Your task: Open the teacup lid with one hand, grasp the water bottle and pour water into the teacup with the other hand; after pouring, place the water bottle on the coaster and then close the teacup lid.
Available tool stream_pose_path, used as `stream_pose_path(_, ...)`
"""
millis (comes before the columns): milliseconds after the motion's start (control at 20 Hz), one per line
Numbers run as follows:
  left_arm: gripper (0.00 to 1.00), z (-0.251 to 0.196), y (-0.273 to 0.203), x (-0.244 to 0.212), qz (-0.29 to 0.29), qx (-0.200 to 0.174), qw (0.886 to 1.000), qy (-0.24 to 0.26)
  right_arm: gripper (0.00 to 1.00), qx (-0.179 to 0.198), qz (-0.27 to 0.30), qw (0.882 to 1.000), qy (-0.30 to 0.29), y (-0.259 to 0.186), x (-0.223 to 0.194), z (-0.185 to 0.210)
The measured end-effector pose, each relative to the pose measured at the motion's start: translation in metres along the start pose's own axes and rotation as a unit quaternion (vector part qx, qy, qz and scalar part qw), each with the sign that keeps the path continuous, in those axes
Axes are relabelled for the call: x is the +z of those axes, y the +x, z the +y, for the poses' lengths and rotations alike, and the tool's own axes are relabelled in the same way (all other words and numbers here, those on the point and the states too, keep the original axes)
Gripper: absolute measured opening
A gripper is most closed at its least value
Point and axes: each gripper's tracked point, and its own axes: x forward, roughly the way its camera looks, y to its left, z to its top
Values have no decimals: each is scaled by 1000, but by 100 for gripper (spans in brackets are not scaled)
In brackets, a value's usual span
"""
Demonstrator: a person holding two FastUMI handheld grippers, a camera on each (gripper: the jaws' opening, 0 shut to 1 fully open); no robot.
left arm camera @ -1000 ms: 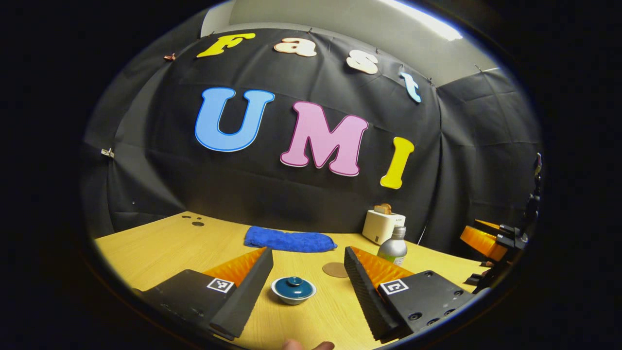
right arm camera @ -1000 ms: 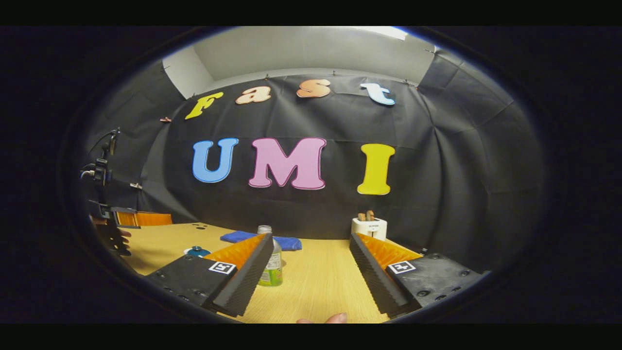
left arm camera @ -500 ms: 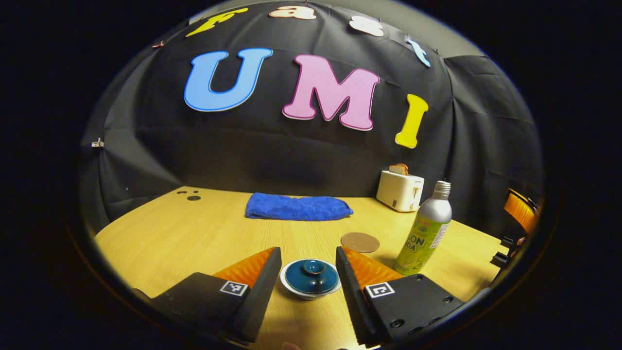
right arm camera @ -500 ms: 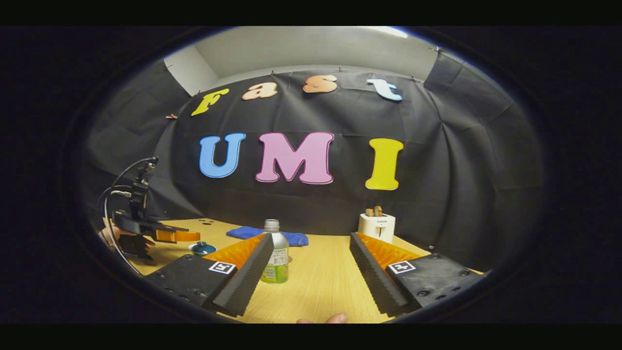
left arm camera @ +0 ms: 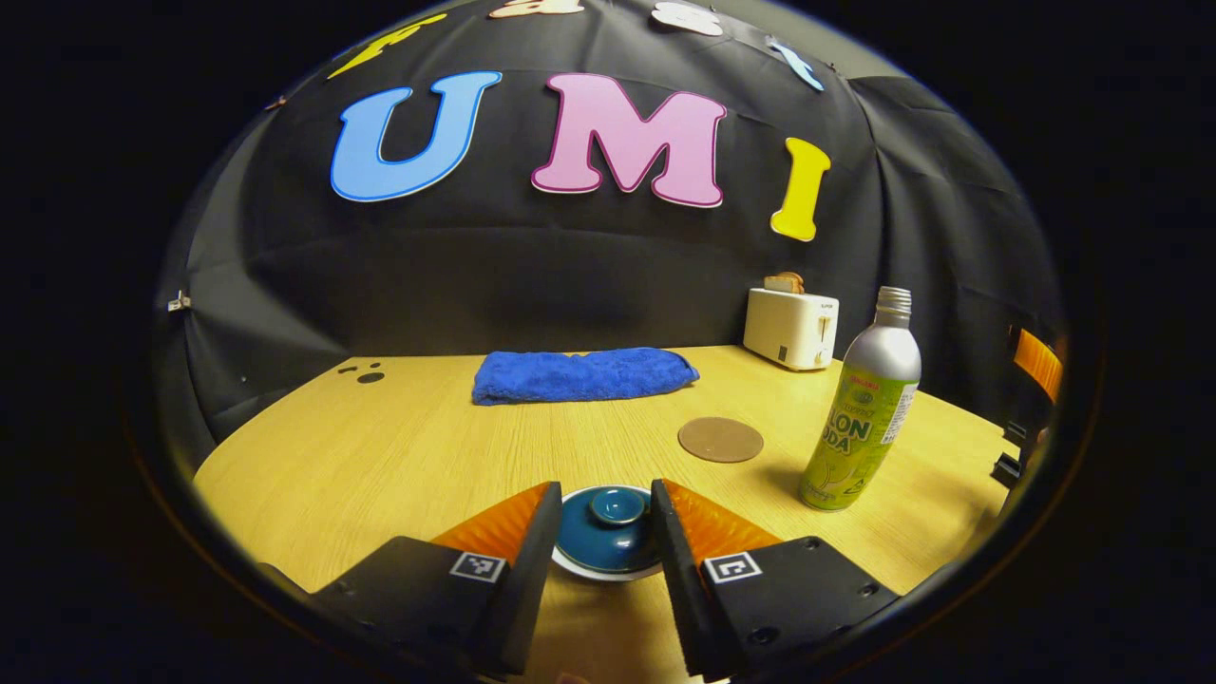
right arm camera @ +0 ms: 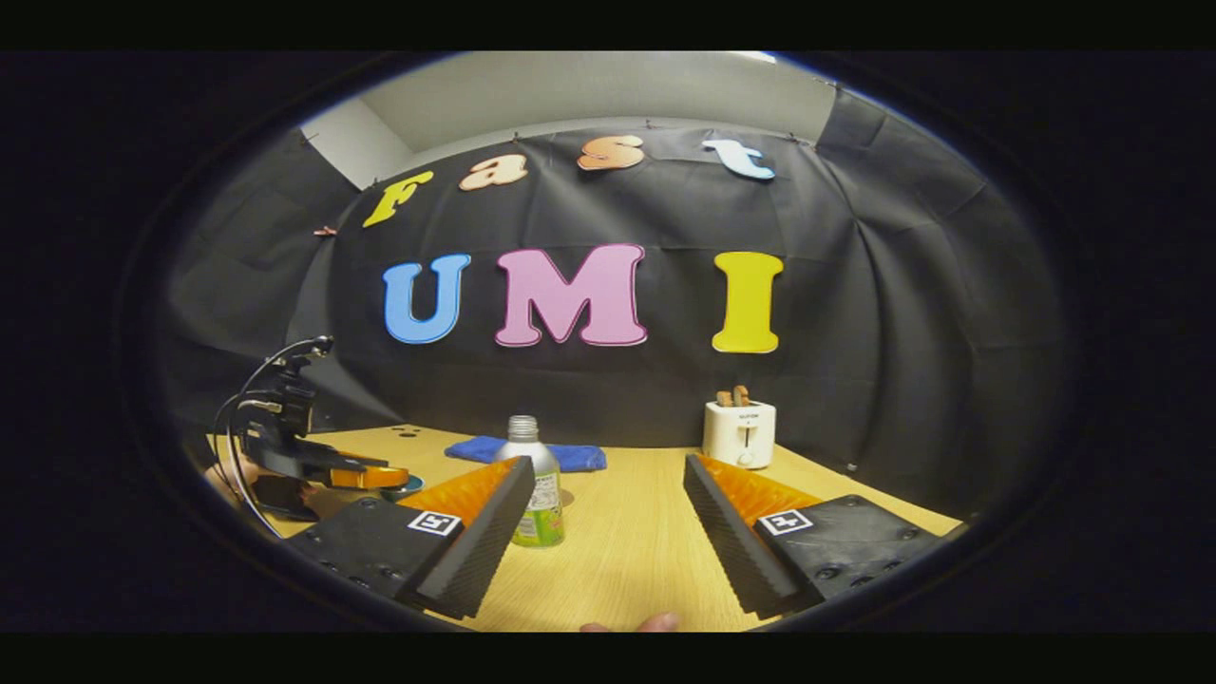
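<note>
Since the lid has to come off first, the left gripper (left arm camera: 602,532) sits with its jaws straddling the dark teal glazed teacup lid (left arm camera: 613,534) — narrowed but not visibly pinching it yet.

Lid's a shallow dome with a round knob, seated on a white-rimmed cup at the near table edge. Right gripper (right arm camera: 608,518) hangs wide open near the silver-and-green metal water bottle (right arm camera: 534,495), probably lining up its grab — round brown coaster (left arm camera: 720,440) waits just beside.

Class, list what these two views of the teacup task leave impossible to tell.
- Teacup body: left gripper view, hidden under its lid and flanked by the left gripper.
- Whether fingers touch the lid: unclear.
- Water bottle lower left: right gripper view, behind the right gripper's finger.
- Bottle's fill level: opaque.
</note>
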Motion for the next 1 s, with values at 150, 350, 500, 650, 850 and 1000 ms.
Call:
stream_pose_path(150, 61, 0, 2, 2, -3, 2, 1000, 7, 98, 5, 2, 1000, -3, 0, -2, 5)
stream_pose_path(350, 58, 0, 4, 3, -7, 1, 1000, 13, 98, 11, 7, 1000, 2, 1, -7, 9)
stream_pose_path(500, 50, -2, 5, 3, -11, -4, 1000, 20, 98, 11, 8, 1000, 5, 2, -7, 10)
stream_pose_path(650, 36, -5, 3, 2, -17, -11, 999, 30, 98, 12, 10, 1000, 10, 2, -10, 10)
stream_pose_path(850, 35, -7, 3, 1, -18, -13, 999, 40, 98, 12, 12, 1000, 15, 2, -11, 10)
stream_pose_path(1000, 33, -8, 2, 2, -21, -15, 999, 29, 98, 13, 12, 1000, 14, 2, -12, 10)
